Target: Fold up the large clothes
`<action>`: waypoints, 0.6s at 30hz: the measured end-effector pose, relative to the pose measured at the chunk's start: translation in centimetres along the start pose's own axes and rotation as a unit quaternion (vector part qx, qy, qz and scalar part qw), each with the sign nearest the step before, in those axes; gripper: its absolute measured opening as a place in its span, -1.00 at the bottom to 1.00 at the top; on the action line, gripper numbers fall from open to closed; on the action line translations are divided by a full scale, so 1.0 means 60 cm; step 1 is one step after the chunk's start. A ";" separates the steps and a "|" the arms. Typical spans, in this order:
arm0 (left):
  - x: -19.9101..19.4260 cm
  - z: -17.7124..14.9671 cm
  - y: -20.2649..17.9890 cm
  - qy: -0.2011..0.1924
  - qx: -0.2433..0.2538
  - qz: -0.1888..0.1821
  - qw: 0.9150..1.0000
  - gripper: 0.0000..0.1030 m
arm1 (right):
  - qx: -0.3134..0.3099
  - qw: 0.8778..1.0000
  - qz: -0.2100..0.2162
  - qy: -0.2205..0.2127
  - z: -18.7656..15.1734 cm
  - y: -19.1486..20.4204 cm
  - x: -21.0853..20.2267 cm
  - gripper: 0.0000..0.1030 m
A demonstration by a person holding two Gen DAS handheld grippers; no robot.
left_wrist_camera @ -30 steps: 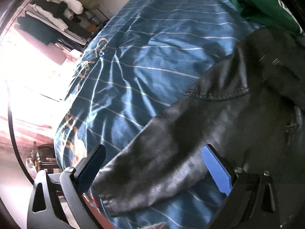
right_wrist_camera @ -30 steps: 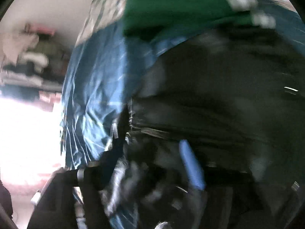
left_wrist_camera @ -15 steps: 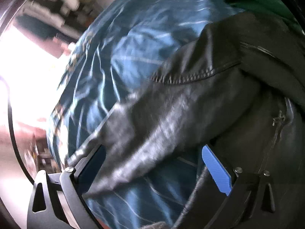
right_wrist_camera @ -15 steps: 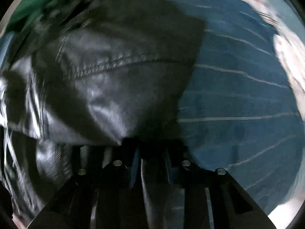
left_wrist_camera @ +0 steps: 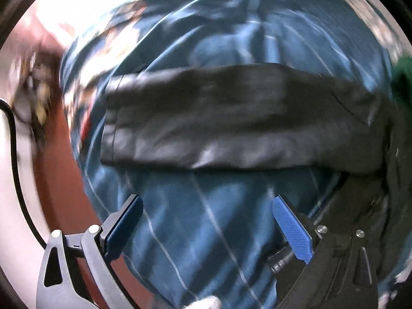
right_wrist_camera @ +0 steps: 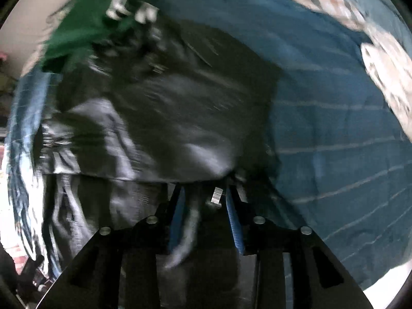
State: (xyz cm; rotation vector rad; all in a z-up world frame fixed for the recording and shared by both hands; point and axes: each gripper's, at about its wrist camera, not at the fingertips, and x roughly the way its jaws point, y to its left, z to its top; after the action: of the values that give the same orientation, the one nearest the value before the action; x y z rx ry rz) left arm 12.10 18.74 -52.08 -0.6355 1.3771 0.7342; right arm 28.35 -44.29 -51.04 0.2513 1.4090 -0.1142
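Note:
A black leather jacket (left_wrist_camera: 231, 118) lies on a blue striped bedspread (left_wrist_camera: 296, 41), one sleeve stretched flat across the left wrist view. My left gripper (left_wrist_camera: 209, 226) hangs open just below that sleeve, with only bedspread between its blue pads. In the right wrist view the jacket (right_wrist_camera: 167, 116) is bunched, and its lower edge runs down into my right gripper (right_wrist_camera: 206, 219). Those jaws stand narrow and are opening, with a fold of jacket and a small label still between them.
A green garment (right_wrist_camera: 77, 31) lies at the far end of the jacket. Pale checked cloth (right_wrist_camera: 386, 77) edges the bedspread (right_wrist_camera: 334, 128) at the right. In the left wrist view the bed's edge drops to a red floor (left_wrist_camera: 59, 180) with a black cable (left_wrist_camera: 15, 154).
The left gripper swung and rolled, so the sleeve now lies level across its view instead of between its fingers. The right gripper closed on the jacket's edge, carried it sideways, and its jaws have parted slightly.

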 end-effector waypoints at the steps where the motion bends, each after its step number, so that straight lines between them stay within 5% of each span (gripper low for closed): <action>1: 0.011 0.005 0.023 0.012 -0.035 -0.023 0.999 0.99 | -0.004 1.000 0.010 -0.006 0.006 0.007 -0.001 -0.50; 3: 0.026 0.013 0.050 0.022 -0.084 -0.066 0.994 0.98 | 0.003 1.000 0.028 0.001 0.012 0.075 0.019 -0.70; 6: 0.062 0.030 0.084 0.029 -0.154 -0.133 0.979 0.98 | 0.037 0.999 0.021 0.018 0.040 0.137 0.088 -0.71; 9: 0.100 0.047 0.112 0.031 -0.217 -0.157 0.963 0.98 | 0.078 0.995 -0.006 0.060 0.048 0.149 0.167 -0.71; 13: 0.099 0.082 0.140 -0.015 -0.288 -0.151 0.946 0.97 | 0.051 0.997 -0.028 0.055 0.045 0.163 0.142 -0.71; 16: 0.093 0.108 0.140 -0.052 -0.292 -0.094 0.950 0.38 | 0.013 0.998 -0.026 0.052 0.026 0.184 0.124 -0.70; 18: 0.085 0.140 0.132 -0.071 -0.277 -0.053 0.957 -0.56 | -0.008 0.998 -0.038 0.049 0.015 0.198 0.115 -0.69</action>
State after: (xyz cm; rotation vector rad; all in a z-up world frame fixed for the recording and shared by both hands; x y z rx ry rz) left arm 11.44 30.65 -56.14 -1.0639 0.9931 1.0690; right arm 33.03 -32.50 -56.44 0.1936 1.5174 -0.1546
